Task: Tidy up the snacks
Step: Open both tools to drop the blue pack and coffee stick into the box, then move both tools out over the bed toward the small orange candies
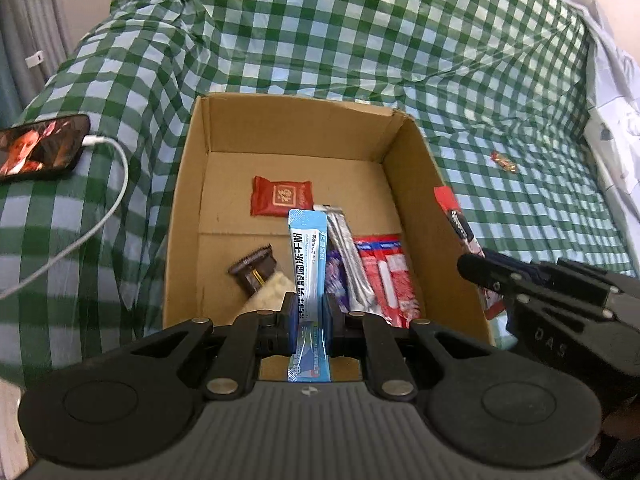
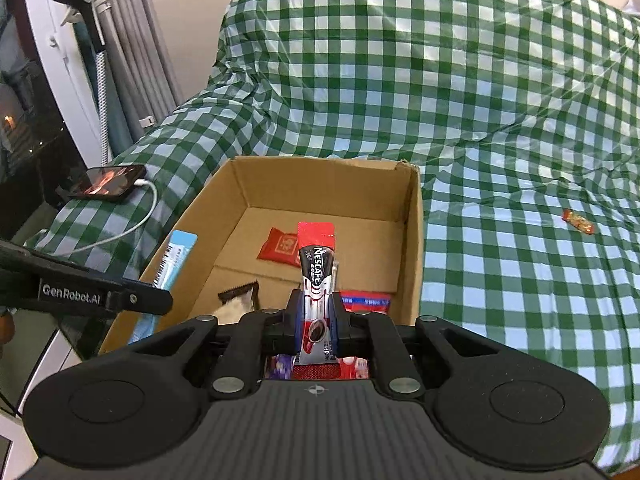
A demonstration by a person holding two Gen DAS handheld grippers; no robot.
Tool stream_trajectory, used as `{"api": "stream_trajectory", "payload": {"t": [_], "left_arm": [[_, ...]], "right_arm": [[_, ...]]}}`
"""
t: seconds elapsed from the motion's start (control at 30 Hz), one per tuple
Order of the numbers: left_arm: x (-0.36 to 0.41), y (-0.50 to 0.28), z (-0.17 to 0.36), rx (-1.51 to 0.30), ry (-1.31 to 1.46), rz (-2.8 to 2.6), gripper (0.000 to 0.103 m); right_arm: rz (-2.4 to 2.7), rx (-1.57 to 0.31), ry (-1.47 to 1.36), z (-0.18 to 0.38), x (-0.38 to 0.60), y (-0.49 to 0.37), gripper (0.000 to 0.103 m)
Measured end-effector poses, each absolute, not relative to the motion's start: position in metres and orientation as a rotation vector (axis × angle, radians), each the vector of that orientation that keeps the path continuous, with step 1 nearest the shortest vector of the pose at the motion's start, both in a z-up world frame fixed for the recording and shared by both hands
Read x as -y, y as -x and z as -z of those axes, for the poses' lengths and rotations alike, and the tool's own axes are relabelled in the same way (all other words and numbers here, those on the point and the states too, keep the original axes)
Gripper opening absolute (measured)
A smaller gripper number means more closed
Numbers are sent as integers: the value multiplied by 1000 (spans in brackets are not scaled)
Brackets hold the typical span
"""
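Blue stick sachet [image 1: 307, 276] clamped between left jaws, above cardboard box [image 1: 424, 184]

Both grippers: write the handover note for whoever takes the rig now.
Left gripper: shut on the blue sachet, over the box.
Right gripper: shut on the Nescafe stick, also over the box.
Done: red packet, brown bar and red-white packs lie inside.
Left: drop both sachets in, then fetch the candy from the cloth.

Soft even light — fisheye-bent edges
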State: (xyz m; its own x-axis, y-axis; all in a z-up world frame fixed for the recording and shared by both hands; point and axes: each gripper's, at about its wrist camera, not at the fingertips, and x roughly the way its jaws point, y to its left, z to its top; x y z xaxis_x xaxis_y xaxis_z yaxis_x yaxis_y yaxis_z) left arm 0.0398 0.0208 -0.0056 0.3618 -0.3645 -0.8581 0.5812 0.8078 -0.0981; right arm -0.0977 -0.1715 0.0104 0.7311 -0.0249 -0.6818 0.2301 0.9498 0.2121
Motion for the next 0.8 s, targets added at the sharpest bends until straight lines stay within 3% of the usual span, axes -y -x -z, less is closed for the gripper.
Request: {"api": "stream_trajectory", "payload": {"t": [0.2, 0.23, 0.3, 0.33, 0.37, 0.4, 0.43, 0.6, 0.8], "left_arm": [[-3, -70, 27, -1057, -288, 592, 16], [0, -75, 31, -1060, -302, 600, 29], [1, -82, 34, -1071, -314, 581, 97], [-1, -84, 32, -1056, -304, 548, 103], [-6, -83, 29, -1018, -281, 537, 103], [-10, -81, 26, -985, -265, 536, 103], [-13, -79, 23, -969, -261, 538, 103], [-10, -61, 19, -959, -268, 544, 103], [49, -37, 8, -927, -319, 676, 103]], "right_arm": [[156, -760, -345, 5, 190, 63, 14], [154, -764, -353, 8, 192, 58, 17], [162, -772, -392, 13, 198, 50, 22], [163, -779, -416, 14, 202, 48, 42], [174, -781, -444, 14, 206, 48, 53], [186, -772, -461, 13, 209, 50, 73], [198, -757, -469, 12, 213, 55, 83], [270, -720, -466, 6, 238, 92, 99], [563, -607, -421, 5, 310, 165, 102]]}}
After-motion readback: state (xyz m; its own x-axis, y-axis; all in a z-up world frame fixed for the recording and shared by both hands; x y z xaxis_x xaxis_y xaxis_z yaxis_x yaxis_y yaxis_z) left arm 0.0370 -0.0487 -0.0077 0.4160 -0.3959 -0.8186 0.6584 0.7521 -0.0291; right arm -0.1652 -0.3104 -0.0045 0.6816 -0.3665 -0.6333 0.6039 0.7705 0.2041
